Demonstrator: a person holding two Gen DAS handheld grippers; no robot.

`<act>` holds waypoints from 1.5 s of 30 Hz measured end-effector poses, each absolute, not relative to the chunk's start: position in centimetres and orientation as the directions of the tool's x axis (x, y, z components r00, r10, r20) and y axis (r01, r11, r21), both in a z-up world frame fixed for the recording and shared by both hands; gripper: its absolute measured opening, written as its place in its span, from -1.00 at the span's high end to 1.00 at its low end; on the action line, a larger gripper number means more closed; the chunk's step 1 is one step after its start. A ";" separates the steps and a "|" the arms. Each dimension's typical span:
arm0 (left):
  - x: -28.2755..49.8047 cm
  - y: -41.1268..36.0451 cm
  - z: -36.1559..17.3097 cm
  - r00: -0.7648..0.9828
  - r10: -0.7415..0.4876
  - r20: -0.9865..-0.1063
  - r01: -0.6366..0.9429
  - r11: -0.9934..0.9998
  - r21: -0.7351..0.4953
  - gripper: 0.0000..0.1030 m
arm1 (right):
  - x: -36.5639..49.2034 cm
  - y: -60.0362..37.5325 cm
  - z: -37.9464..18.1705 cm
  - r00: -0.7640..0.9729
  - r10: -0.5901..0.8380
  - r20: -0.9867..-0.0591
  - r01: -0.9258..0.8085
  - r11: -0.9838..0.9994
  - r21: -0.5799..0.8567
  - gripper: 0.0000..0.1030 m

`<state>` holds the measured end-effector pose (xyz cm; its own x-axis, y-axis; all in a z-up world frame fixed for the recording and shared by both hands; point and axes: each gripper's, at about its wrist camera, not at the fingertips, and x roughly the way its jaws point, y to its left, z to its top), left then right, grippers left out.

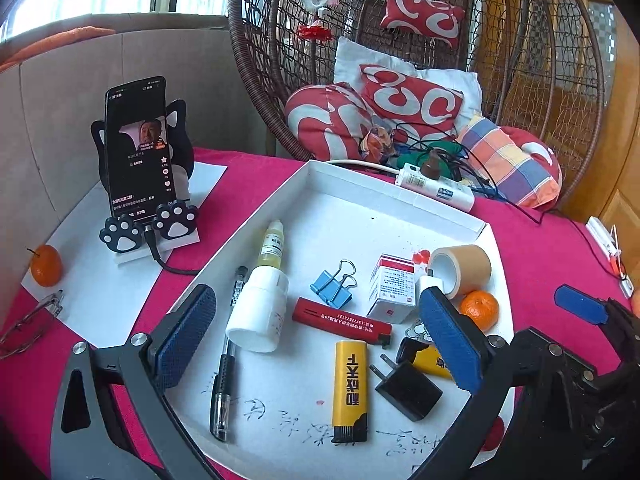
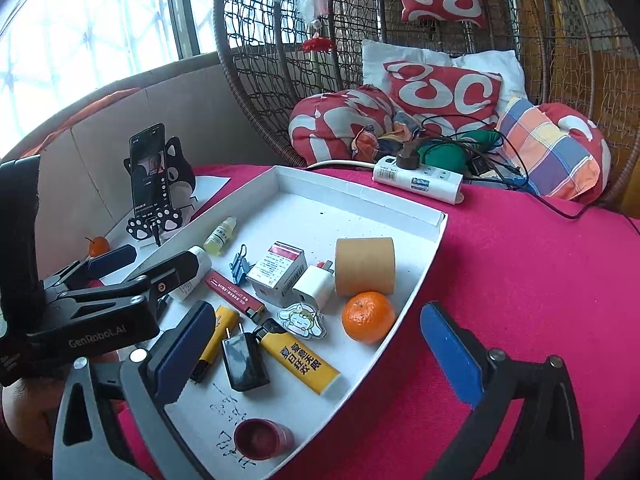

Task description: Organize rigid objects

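— Left gripper (image 1: 318, 332) gapes wide with nothing clasped, hanging over the tray (image 1: 400, 196); the right gripper (image 2: 318, 354) is spread too, one finger over the tray, the other beyond its edge above the red cloth (image 2: 520, 264).

— What does each view add?

— Only the left wrist shows the pen (image 1: 226, 354), lying lengthwise along the tray's left side, tip toward the camera. Only the right shows the red cup (image 2: 262, 438) on its side at the near end, mouth toward the camera.

— The lighters?

— The yellow lighter (image 1: 350, 390) runs near to far; the red lighter (image 1: 342, 322) lies crosswise.
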<state>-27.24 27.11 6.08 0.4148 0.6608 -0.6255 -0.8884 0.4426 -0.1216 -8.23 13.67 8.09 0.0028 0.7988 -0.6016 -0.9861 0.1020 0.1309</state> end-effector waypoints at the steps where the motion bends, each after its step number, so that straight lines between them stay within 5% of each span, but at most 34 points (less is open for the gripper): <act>1: -27.2 26.9 6.2 0.417 0.663 -0.622 -0.887 0.446 -0.120 -0.99 | -8.2 13.4 8.2 0.007 0.802 -0.597 -0.986 0.104 0.129 -0.99; 28: -22.5 17.8 11.7 0.455 0.725 -0.518 -0.823 0.564 0.067 -0.99 | -5.0 2.4 13.8 0.250 0.901 -0.354 -0.966 0.256 -0.031 -1.00; 41: -22.0 10.4 16.0 0.485 0.783 -0.390 -0.811 0.570 0.135 -0.99 | -1.1 -4.6 15.4 0.318 0.934 -0.162 -0.931 0.340 0.134 -1.00; 45: -22.3 9.1 16.1 0.520 0.749 -0.410 -0.784 0.609 0.120 -0.99 | -0.5 -6.2 15.8 0.316 0.942 -0.116 -0.923 0.334 0.193 -1.00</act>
